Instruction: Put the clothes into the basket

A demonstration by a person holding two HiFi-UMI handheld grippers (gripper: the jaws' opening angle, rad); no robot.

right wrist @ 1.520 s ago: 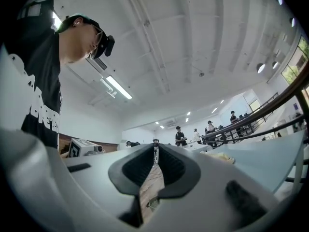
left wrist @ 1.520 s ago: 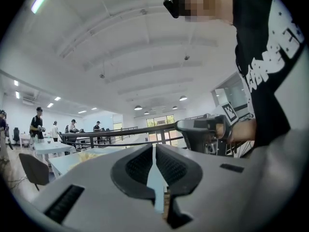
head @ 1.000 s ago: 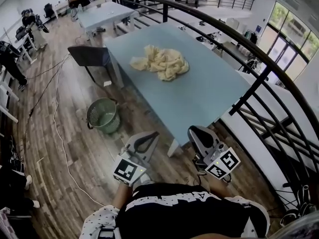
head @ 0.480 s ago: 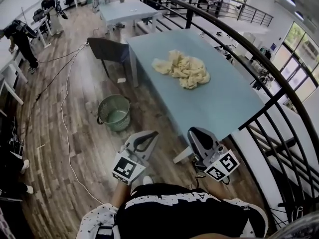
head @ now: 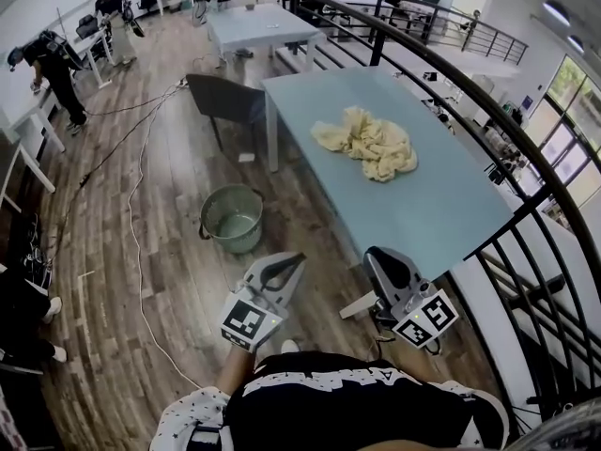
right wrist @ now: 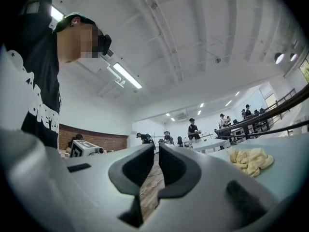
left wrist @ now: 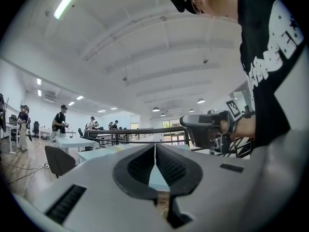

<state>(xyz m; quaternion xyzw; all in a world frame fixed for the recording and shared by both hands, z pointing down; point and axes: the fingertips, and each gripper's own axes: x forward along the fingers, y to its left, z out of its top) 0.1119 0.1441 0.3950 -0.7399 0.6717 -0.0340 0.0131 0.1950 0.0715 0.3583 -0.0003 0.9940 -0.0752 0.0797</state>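
Note:
A heap of pale yellow clothes lies on the light blue table, and shows small at the right of the right gripper view as the clothes. A green basket stands on the wooden floor left of the table. My left gripper is held in front of my body, just below the basket, jaws shut and empty. The right gripper is at the table's near corner, also shut with nothing in it. In the left gripper view the left gripper points level along the table, with the right gripper's body beside it.
A dark chair stands at the table's far left corner. A black railing curves along the table's right side. A white cable runs over the floor on the left. Another table and several people are further back.
I have moved towards the table and basket: both have shifted right and nearer in the head view. Both grippers stay shut and in the same pose before my body.

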